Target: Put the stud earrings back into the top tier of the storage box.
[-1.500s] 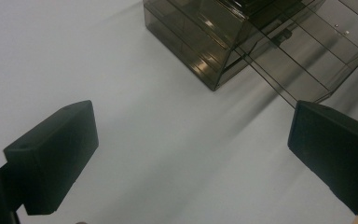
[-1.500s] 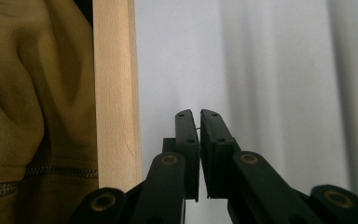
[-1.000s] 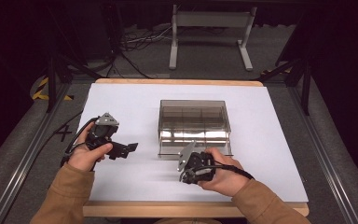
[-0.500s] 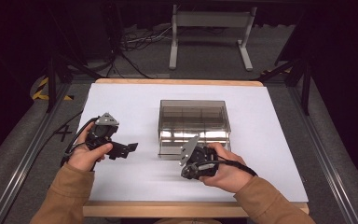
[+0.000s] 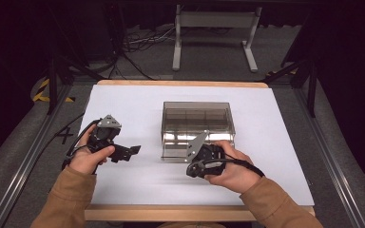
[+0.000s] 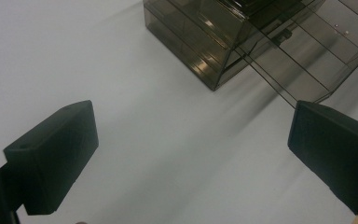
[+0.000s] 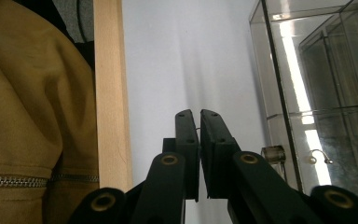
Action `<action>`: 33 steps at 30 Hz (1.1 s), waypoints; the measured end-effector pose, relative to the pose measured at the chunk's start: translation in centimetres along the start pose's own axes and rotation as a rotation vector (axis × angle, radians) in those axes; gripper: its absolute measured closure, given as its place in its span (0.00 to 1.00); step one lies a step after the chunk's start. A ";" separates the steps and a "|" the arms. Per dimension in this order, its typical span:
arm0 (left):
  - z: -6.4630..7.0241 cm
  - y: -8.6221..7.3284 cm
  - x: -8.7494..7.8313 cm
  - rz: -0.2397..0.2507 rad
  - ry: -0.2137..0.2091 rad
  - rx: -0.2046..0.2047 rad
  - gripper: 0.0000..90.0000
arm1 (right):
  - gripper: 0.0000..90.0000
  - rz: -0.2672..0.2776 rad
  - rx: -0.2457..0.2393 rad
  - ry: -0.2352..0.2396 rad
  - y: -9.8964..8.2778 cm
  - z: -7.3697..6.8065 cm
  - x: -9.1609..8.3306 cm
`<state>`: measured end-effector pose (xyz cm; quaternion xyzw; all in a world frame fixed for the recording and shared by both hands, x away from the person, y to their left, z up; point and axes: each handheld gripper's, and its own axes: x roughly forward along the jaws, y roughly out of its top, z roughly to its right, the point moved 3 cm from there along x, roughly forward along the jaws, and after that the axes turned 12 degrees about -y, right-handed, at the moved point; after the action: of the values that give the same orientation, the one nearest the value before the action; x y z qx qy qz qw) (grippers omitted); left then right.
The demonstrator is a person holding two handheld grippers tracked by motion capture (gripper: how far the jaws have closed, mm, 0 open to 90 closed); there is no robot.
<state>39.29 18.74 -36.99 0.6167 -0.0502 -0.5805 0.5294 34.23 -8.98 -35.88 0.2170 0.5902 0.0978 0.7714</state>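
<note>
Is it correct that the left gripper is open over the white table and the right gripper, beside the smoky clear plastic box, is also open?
Not quite. The left gripper is open over the white table, but the right gripper, beside the smoky clear plastic box, is shut: the right gripper view shows its two black jaws pressed almost together with only a thin sliver between them.

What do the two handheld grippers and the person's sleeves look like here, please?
Both grippers are black. The left gripper carries a grey three-cornered plate on top and trails a black cable; its fingers are broad matte blocks. The right gripper has slim flat fingers on linkage arms with brass-coloured pivots. The sleeves are tan, with a zip.
</note>
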 end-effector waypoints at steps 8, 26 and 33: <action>0.0 0.0 0.0 0.000 0.000 0.000 0.02 | 0.96 0.016 0.023 -0.022 0.1 0.6 -0.6; 0.1 0.0 0.0 -0.003 -0.002 -0.003 0.02 | 0.96 0.036 0.095 -0.082 -0.1 2.2 -1.7; 0.1 0.0 0.0 -0.006 -0.001 -0.004 0.02 | 0.96 0.025 0.123 -0.110 -0.3 3.0 -2.0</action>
<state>39.24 18.70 -37.00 0.6154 -0.0474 -0.5825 0.5288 36.46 -10.74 -33.65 0.2762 0.5491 0.0591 0.7866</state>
